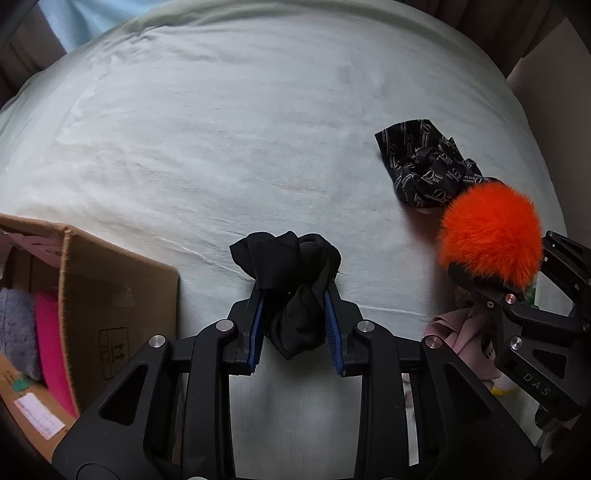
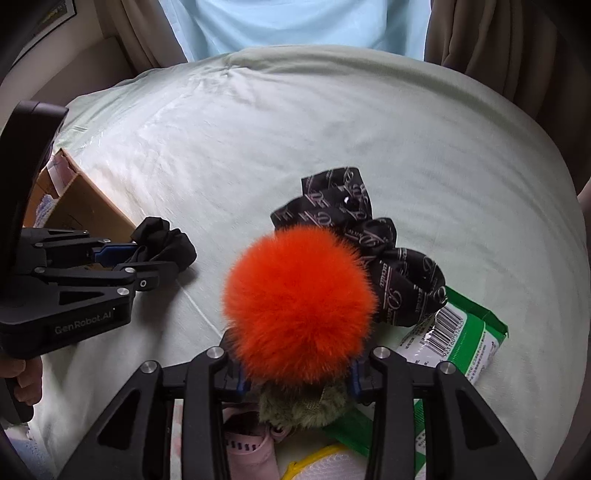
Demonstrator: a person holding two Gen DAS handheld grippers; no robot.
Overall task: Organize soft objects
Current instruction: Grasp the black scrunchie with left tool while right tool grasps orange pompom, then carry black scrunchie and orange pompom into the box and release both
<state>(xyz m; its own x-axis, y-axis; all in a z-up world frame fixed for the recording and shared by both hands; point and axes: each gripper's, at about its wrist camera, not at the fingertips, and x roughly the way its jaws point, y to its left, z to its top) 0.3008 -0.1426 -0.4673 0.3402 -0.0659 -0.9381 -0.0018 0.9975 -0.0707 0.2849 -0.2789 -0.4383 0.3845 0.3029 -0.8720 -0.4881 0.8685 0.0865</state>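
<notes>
On a bed covered in pale green sheeting, two hand-held grippers each grip a soft item. The left gripper has its jaws clamped on a bunched black cloth, whose folds bulge above and between the blue pads and rest on the sheet. Just to its left stands an open cardboard box, its flap raised, with a grey item and a pink item inside.

The right gripper has its jaws closed around an orange pom-pom, which hides most of the pads; a patch of olive fur shows just beneath the ball. Behind the pom-pom and touching it lies a black scarf with pale lettering, crumpled on the bed. A green-and-white packet with a barcode lies to the right, partly under the scarf. A pink fabric piece and a white mesh item with yellow trim sit at the near edge, under the right gripper's frame.

A person's fingers wrap the left gripper's handle. Curtains and a light blue drape hang beyond the bed.
</notes>
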